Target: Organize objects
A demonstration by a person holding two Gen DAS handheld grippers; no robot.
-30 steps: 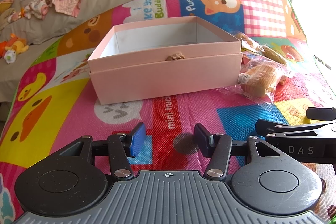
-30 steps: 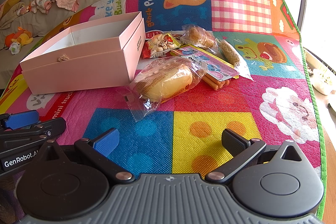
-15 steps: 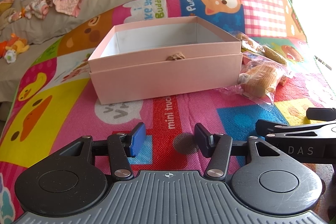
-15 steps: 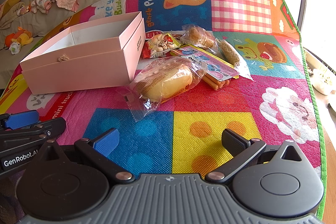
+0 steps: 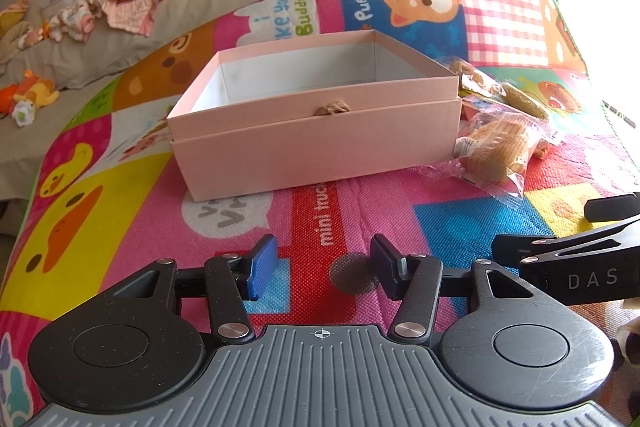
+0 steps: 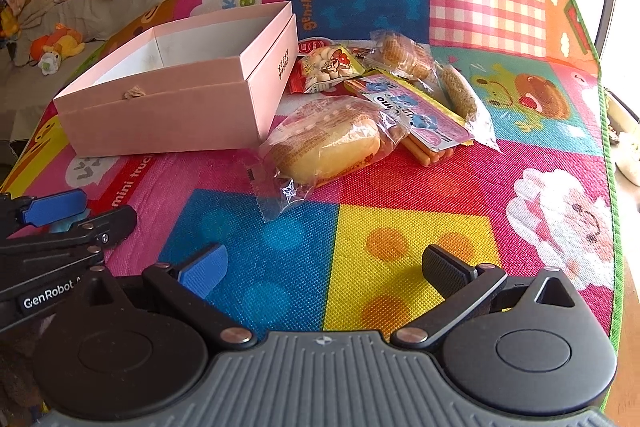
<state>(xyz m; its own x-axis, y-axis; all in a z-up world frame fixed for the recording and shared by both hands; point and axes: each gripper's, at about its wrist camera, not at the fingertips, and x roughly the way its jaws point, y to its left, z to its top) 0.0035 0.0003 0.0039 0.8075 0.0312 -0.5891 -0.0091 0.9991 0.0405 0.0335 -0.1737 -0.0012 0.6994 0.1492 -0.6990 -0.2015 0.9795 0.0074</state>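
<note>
An open pink box (image 5: pixel 316 143) sits on the colourful play mat, empty inside; it also shows in the right wrist view (image 6: pixel 176 107). Right of it lies a pile of wrapped snacks: a bun in clear wrap (image 6: pixel 328 147), a pink packet of stick biscuits (image 6: pixel 416 111), a small cartoon snack bag (image 6: pixel 328 67), a wrapped pastry (image 6: pixel 400 55) and a grain bar (image 6: pixel 460 91). My left gripper (image 5: pixel 322 267) is open and empty, low over the mat in front of the box. My right gripper (image 6: pixel 324 267) is open wide and empty, in front of the bun.
The play mat (image 6: pixel 400 227) covers the surface and ends at a green edge on the right (image 6: pixel 612 187). A beige sofa with clothes and soft toys (image 5: pixel 100 15) lies behind at the left. Each gripper shows at the edge of the other's view.
The right wrist view has moved slightly forward and tilted down toward the snacks. The left gripper and the objects have not moved.
</note>
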